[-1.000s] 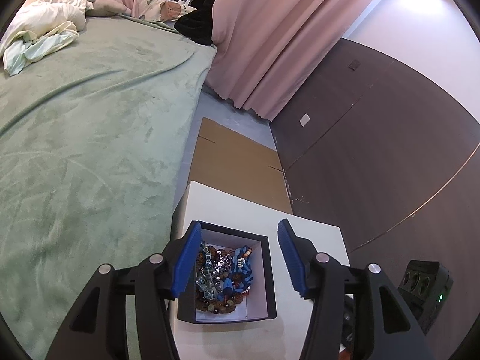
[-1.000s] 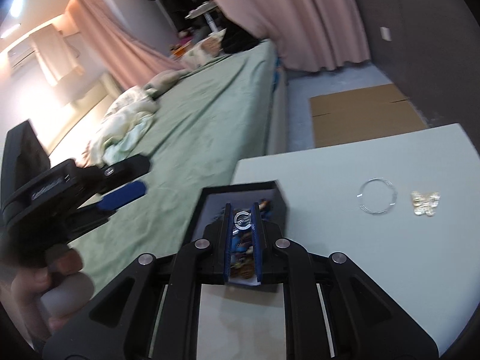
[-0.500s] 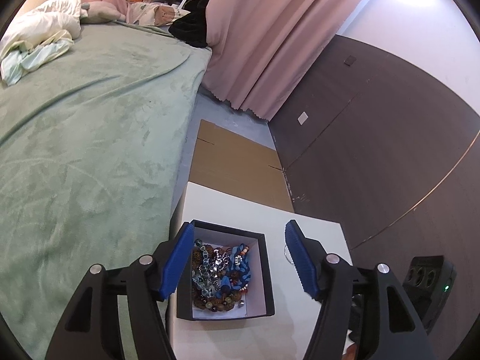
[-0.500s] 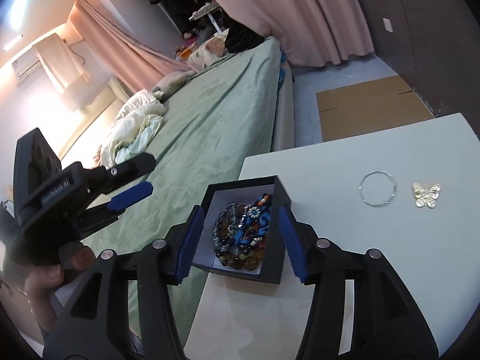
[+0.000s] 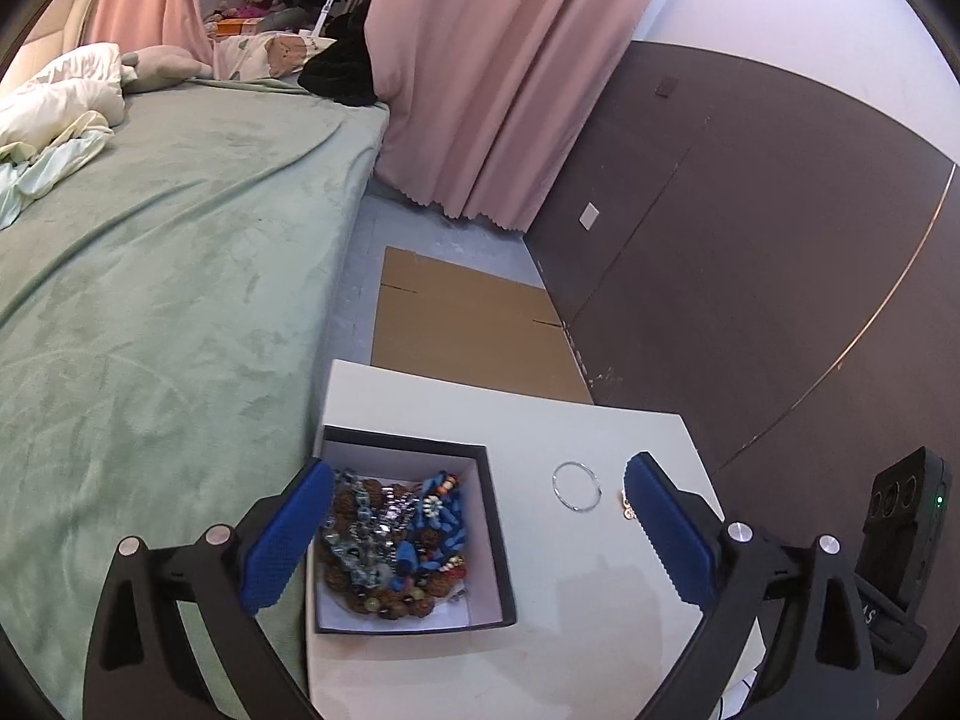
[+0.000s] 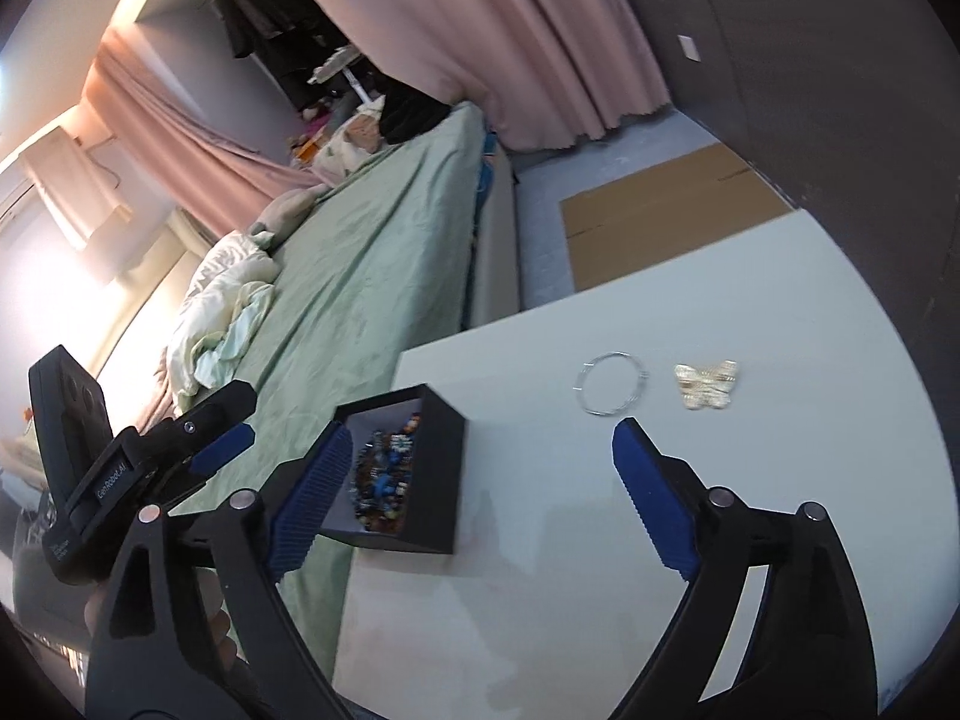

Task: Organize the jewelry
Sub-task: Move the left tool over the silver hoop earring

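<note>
A black box (image 5: 498,540) with a white inside holds a heap of beaded jewelry (image 5: 396,540) at the left edge of a white table (image 5: 600,630). It also shows in the right wrist view (image 6: 441,480). A thin silver ring (image 5: 577,486) and a gold butterfly brooch (image 6: 707,383) lie on the table right of the box; the ring also shows in the right wrist view (image 6: 612,385). My left gripper (image 5: 480,534) is open and empty above the box. My right gripper (image 6: 480,504) is open and empty above the table, right of the box.
A bed with a green blanket (image 5: 150,300) runs along the table's left side. Flat cardboard (image 5: 468,324) lies on the floor beyond the table. A dark wall (image 5: 750,240) and pink curtains (image 5: 480,90) stand at the right and back.
My right gripper opened and let a small ring-shaped piece go over the box, then drew back to the right. My left gripper opened wider and shifted right.
</note>
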Available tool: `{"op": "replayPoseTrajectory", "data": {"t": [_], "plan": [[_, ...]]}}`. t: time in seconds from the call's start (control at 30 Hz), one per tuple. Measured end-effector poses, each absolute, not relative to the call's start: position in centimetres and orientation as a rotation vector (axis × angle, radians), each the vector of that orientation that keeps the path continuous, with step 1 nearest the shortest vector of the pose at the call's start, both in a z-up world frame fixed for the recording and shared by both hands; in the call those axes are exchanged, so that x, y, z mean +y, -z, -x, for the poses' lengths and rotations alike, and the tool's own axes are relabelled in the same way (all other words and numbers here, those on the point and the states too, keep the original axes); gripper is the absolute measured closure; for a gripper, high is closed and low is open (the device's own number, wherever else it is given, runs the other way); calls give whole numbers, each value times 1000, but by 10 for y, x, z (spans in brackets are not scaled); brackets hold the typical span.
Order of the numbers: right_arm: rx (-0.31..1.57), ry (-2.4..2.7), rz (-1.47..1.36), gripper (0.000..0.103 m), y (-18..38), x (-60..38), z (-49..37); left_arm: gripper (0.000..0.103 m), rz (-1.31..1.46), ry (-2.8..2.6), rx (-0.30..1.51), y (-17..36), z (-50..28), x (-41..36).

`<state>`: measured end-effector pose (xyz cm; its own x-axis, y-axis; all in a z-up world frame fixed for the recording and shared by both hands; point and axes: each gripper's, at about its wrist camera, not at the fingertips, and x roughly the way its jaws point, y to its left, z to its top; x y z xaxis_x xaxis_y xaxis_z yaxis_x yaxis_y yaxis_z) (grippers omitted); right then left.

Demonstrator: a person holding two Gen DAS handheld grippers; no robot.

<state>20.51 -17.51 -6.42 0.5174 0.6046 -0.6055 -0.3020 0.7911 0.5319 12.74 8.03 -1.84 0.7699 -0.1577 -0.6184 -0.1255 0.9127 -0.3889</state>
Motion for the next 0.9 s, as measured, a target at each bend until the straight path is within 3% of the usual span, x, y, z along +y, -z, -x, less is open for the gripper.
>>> {"op": "replayPoseTrajectory", "data": {"t": [0.6,0.9], "plan": [[982,-398,-509,14,88,-262,-229,9,310,120,759,35,-168,0],[1026,-319,-576,14,99,-288,-234,43,259,157,843,61,-203,-35]]}}
